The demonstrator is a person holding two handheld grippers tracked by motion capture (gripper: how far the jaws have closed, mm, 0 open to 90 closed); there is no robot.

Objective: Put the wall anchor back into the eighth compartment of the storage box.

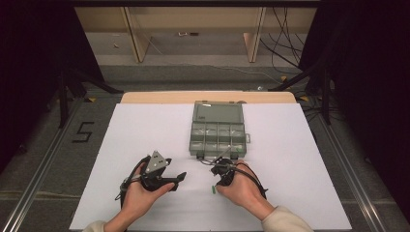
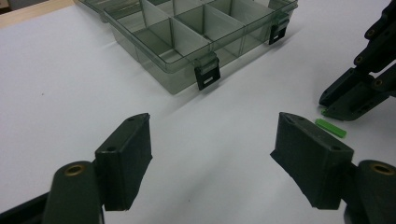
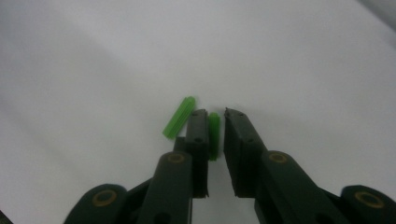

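Cream sleeves, black right gripper (image 3: 215, 122), brass-ringed screws, left gripper (image 1: 180, 178) grey plate

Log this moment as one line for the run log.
left gripper: open, idle | right gripper: fingers around one green plug, gap remains | second green plug: loose beside | compartment box: open

green pegs (image 3: 179, 117), black tongs (image 3: 215, 122), smoky-grey box (image 1: 217, 130)

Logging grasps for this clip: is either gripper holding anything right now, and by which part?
The right gripper has one green plug between its nearly shut jaws, side-on; a firm grip cannot be told. The left gripper is open, holding nothing.
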